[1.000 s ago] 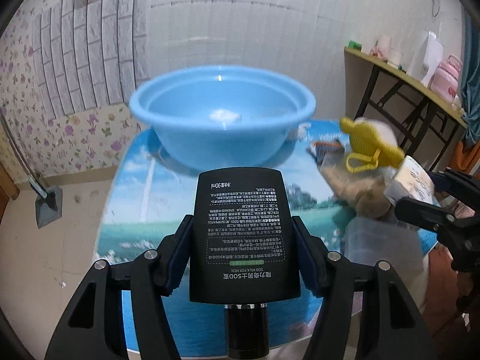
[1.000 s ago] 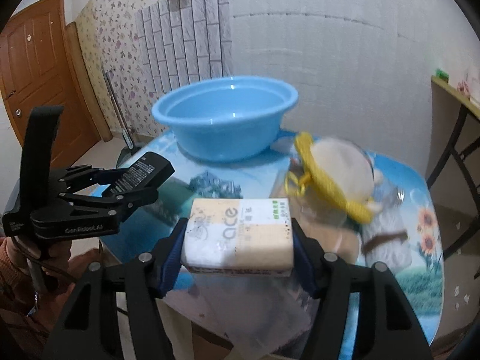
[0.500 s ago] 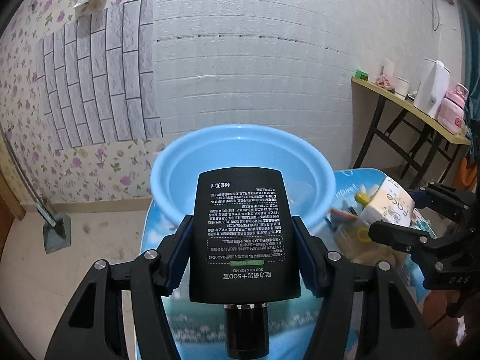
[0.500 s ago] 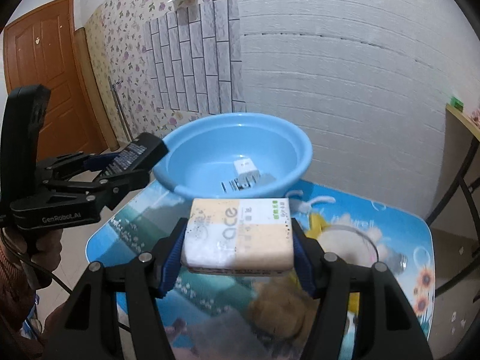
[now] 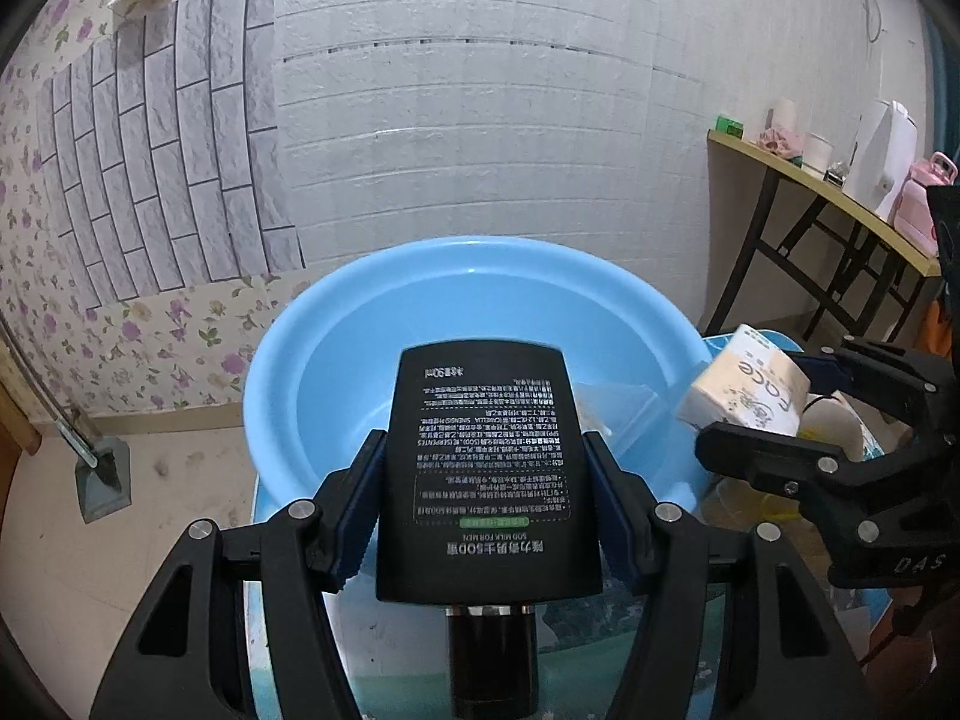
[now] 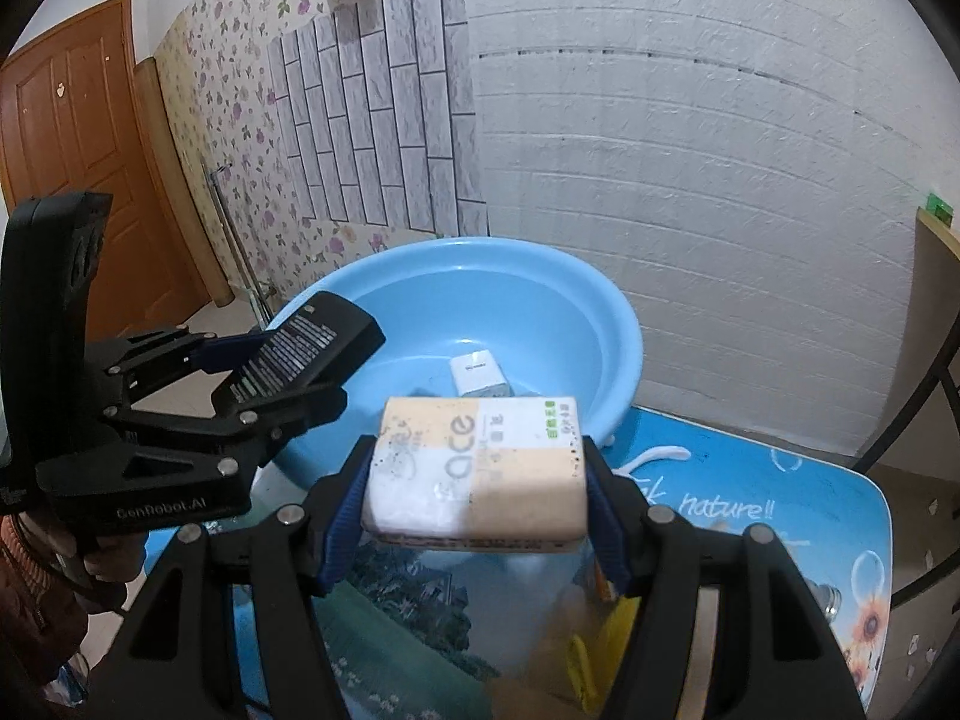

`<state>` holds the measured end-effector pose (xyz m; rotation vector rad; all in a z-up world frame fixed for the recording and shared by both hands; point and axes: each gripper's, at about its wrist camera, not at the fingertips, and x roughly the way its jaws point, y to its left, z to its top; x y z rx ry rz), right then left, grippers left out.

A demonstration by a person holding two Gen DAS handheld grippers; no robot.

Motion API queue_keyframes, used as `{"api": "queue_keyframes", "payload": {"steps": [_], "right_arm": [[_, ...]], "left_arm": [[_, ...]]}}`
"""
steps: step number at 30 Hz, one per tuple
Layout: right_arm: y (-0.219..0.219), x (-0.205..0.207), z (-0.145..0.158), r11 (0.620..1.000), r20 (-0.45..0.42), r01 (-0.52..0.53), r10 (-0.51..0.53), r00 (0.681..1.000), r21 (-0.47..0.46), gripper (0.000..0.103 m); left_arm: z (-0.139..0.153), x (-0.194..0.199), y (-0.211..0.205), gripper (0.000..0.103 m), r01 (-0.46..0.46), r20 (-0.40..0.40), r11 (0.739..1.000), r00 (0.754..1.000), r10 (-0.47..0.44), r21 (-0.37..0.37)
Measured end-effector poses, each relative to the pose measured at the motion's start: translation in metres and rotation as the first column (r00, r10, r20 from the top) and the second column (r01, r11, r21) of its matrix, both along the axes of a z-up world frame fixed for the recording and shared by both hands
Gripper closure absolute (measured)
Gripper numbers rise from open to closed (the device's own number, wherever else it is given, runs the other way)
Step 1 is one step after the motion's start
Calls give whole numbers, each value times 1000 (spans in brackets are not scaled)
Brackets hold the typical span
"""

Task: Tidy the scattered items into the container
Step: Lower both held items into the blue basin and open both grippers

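Observation:
My left gripper (image 5: 489,498) is shut on a black bottle (image 5: 489,468) with white print, held over the near rim of the blue basin (image 5: 336,324). The bottle also shows in the right wrist view (image 6: 294,354) at the basin's left edge. My right gripper (image 6: 477,480) is shut on a white and tan tissue pack (image 6: 480,468), held just before the basin (image 6: 600,312). The pack shows in the left wrist view (image 5: 744,387) at the basin's right rim. A small white box (image 6: 480,375) lies inside the basin.
The basin stands on a table with a blue picture cover (image 6: 750,516). Yellow and tan items (image 6: 600,654) lie on the table under my right gripper. A shelf table (image 5: 828,192) with cups and a kettle stands at the right wall.
Both grippers have risen and moved forward to the basin with their loads. The bottle is now over the near rim and the tissue pack at the right rim.

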<state>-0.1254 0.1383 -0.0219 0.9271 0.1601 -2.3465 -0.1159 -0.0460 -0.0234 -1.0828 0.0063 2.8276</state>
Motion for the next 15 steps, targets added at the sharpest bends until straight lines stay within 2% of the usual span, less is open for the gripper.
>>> {"api": "queue_keyframes", "payload": {"steps": [3, 7, 9, 15], "right_arm": [[-4, -4, -4, 1000, 4, -9, 9, 1000, 5, 40], [-11, -10, -10, 1000, 17, -15, 15, 1000, 15, 40], [-13, -9, -10, 1000, -9, -7, 7, 1000, 25, 40], [-16, -8, -13, 1000, -6, -5, 6, 1000, 22, 39]], "left_arm": [[-4, -1, 1, 41, 1, 2, 1000, 1000, -1, -4], [4, 4, 5, 41, 6, -46, 1000, 999, -8, -26], [7, 4, 7, 41, 6, -59, 999, 998, -8, -35], [5, 6, 1, 41, -7, -44, 1000, 999, 6, -17]]}}
